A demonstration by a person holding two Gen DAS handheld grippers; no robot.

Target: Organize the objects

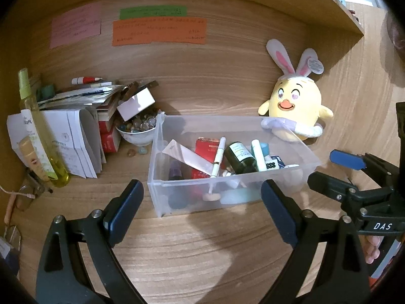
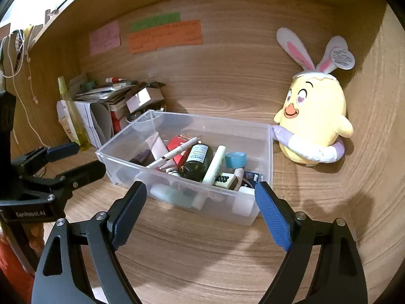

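Here, in the left wrist view, the left gripper (image 1: pixel 202 209) hangs spread wide and empty just short of the near wall of the clear rectangular plastic bin (image 1: pixel 162 167), which sits mid-tabletop (image 1: pixel 202 248) and already holds a white tube, a dark glass bottle, a white pen and red packets. By the look of it, most small items are gathered and the step in hand is choosing what goes in next. Left of the bin stand a white bowl of glass marbles (image 1: pixel 136 133), a leaning stack of papers and booklets (image 1: pixel 81 136) and a tall yellow-green spray bottle (image 1: pixel 38 126); loose marbles lie on the wood just beside the bowl. Reaching these would call for a swing left past the bin's corner, where room is tight.

In the right wrist view, the right gripper (image 2: pixel 201 211) is likewise spread and holding nothing, near the bin's front right corner. A yellow plush chick with rabbit ears (image 2: pixel 314 124) leans right of the bin, touching its rim. The wooden side wall (image 2: pixel 374 126) closes in beyond the plush; the open tabletop lies in front of the bin.
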